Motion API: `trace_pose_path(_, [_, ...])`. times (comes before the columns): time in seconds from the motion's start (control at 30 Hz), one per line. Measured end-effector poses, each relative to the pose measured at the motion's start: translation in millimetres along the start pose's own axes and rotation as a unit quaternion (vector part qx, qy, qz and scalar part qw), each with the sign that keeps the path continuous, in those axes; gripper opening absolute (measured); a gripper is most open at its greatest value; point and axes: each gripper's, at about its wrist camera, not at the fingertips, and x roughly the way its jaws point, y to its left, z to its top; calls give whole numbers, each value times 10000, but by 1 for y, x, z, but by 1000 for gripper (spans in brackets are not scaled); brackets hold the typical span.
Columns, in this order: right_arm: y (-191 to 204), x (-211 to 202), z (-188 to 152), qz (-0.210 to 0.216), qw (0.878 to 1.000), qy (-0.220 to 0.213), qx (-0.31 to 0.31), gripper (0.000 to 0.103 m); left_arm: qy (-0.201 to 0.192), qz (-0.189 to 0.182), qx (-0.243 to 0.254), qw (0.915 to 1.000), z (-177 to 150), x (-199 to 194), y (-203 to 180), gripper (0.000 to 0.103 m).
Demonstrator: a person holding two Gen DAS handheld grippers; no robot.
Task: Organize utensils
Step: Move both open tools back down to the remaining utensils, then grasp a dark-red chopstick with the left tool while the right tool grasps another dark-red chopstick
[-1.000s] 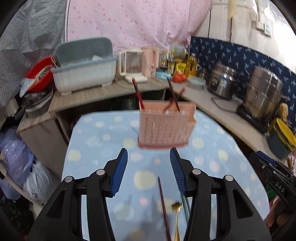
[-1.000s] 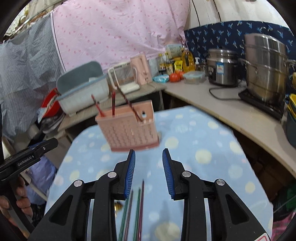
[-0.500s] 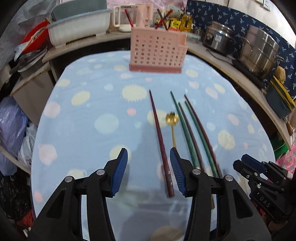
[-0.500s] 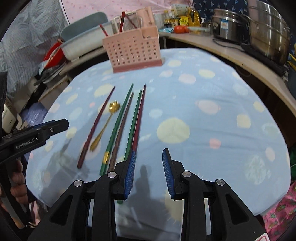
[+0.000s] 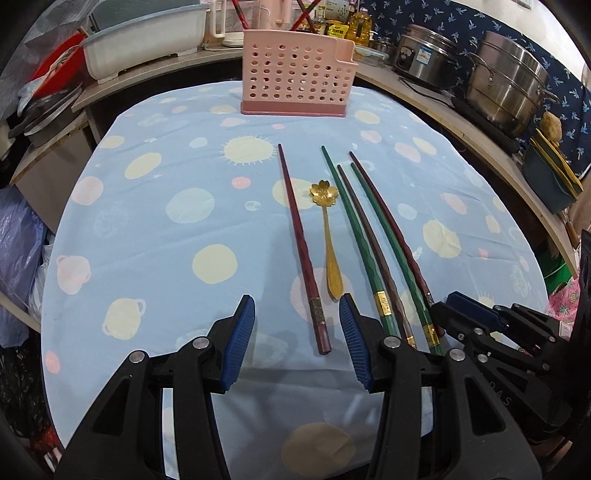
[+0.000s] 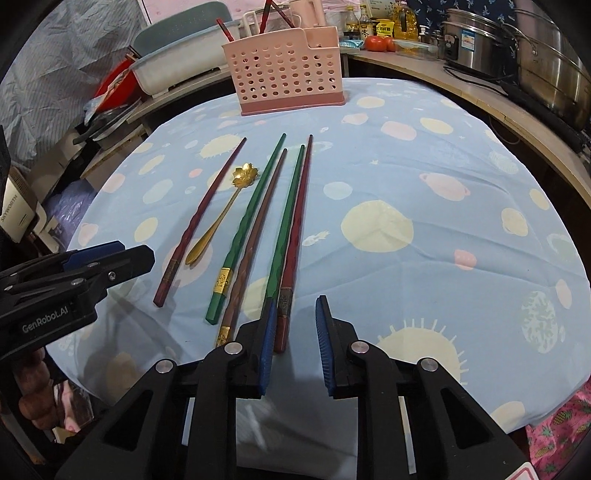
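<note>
Six loose utensils on the blue spotted tabletop (image 5: 155, 229), laid roughly side by side and pointing toward a pink perforated utensil holder (image 5: 297, 79) standing at the far edge. Counted from the left: one dark red chopstick (image 5: 301, 251) lying apart, one gold flower-headed spoon (image 5: 327, 229) just beside it, then a tight group of four chopsticks, namely a green one (image 5: 356, 240), a brown one (image 5: 369, 247), a second green one (image 5: 391, 254) and a second dark red one (image 5: 391, 225). So two red, two green, one brown chopstick and a single spoon. Three more reddish chopsticks (image 6: 266, 14) upright in the holder, tips showing above its rim. Left tongs (image 5: 297, 341) spread wide and holding nothing, hovering over the near end of the lone red chopstick. Right tongs (image 6: 293, 339) also parted and unloaded, with the butt ends of the rightmost green and red chopsticks just at the left fingertip (image 6: 267, 332). Behind the tabletop, two steel pots (image 5: 506, 92) and one white dish tub (image 5: 144, 44).
</note>
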Motion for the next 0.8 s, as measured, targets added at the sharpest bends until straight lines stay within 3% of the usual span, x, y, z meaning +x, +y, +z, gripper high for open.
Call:
trace_pose_path(0.47, [4,8,2,-138,9997,-22,-196,20,274,-110,84,9995,-8,17,-7,45])
trace_pose_path(0.8, [-1,11,4,-142,9998,-51,-100,7,250,2,1,9997,-9,24,-3,32])
